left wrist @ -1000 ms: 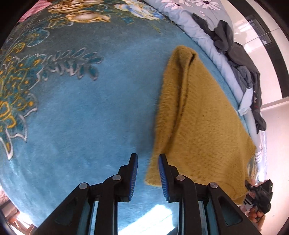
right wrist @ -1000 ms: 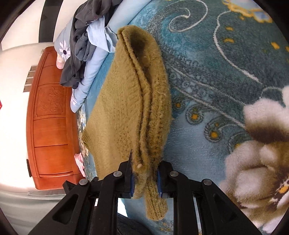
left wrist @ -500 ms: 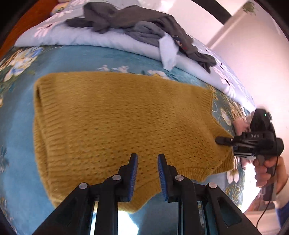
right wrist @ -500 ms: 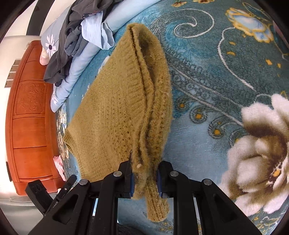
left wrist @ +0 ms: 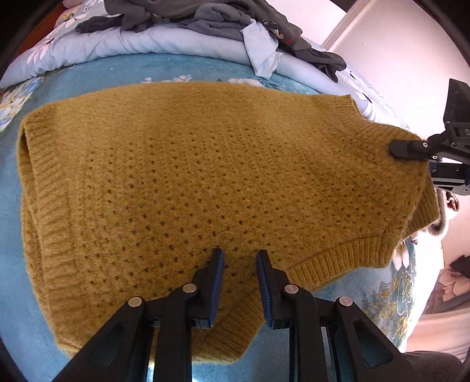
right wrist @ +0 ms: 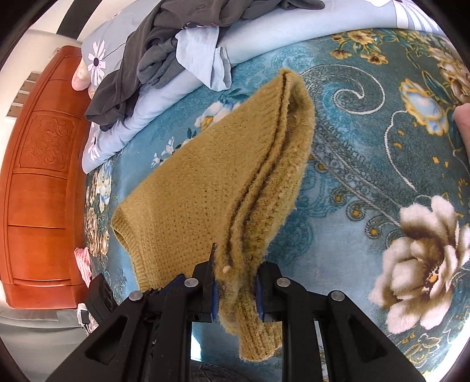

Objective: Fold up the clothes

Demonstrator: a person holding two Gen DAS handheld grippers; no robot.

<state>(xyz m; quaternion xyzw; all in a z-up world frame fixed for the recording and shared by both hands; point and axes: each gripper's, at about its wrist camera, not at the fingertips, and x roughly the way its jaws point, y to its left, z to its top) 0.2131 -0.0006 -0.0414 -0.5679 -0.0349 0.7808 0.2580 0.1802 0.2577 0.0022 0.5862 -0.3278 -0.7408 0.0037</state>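
Observation:
A mustard-yellow knitted sweater (left wrist: 211, 176) lies folded on a blue floral blanket (left wrist: 88, 67). My left gripper (left wrist: 239, 255) is open and empty, its fingertips just over the sweater's near hem. My right gripper (right wrist: 235, 258) is shut on the bunched right end of the sweater (right wrist: 223, 188) and holds that end a little above the blanket. The right gripper also shows in the left wrist view (left wrist: 411, 147), clamped on the sweater's far right corner.
A pile of dark grey clothes (left wrist: 205, 20) and a pale blue garment (left wrist: 261, 47) lie on a light blue quilt (left wrist: 147, 44) behind the sweater. An orange wooden headboard (right wrist: 41, 176) stands at the left of the right wrist view.
My left gripper has swung from the bare blanket beside the sweater to face it and moved in over its near hem. The right gripper keeps its hold and has shifted slightly.

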